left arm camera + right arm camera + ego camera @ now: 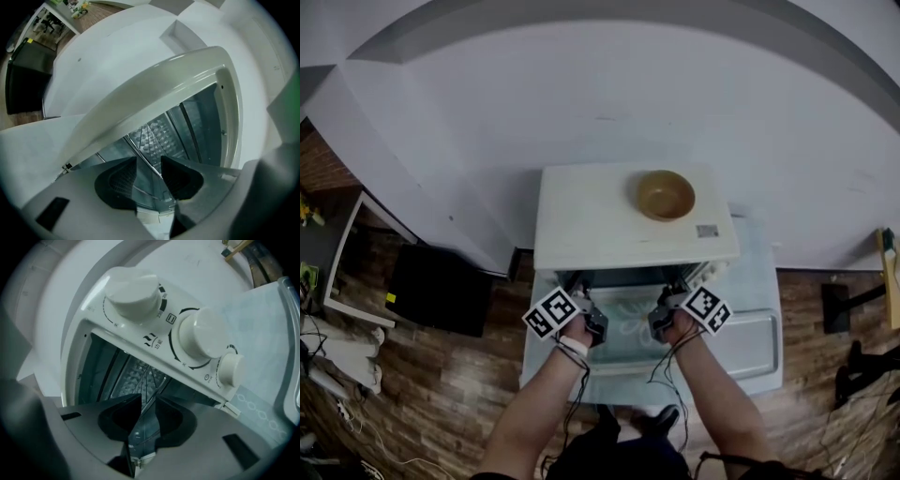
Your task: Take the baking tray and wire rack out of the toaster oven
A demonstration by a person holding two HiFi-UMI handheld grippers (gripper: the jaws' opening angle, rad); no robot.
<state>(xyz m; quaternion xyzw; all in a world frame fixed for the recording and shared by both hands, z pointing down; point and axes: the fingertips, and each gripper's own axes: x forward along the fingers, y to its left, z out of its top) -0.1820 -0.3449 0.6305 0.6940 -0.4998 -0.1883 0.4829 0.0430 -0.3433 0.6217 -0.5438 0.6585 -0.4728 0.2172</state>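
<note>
The white toaster oven stands on a light table with its glass door folded down toward me. Both grippers are at its mouth. The wire rack shows edge-on inside, its front edge running out between the jaws. My left gripper straddles that edge with a visible gap, open. The jaws of my right gripper stand close together on the rack, beside the control knobs. A grey baking tray lies on the table right of the door.
A wooden bowl sits on the oven's top. The table has a pale patterned cloth. A white wall rises close behind the oven. A black box stands on the wooden floor at the left.
</note>
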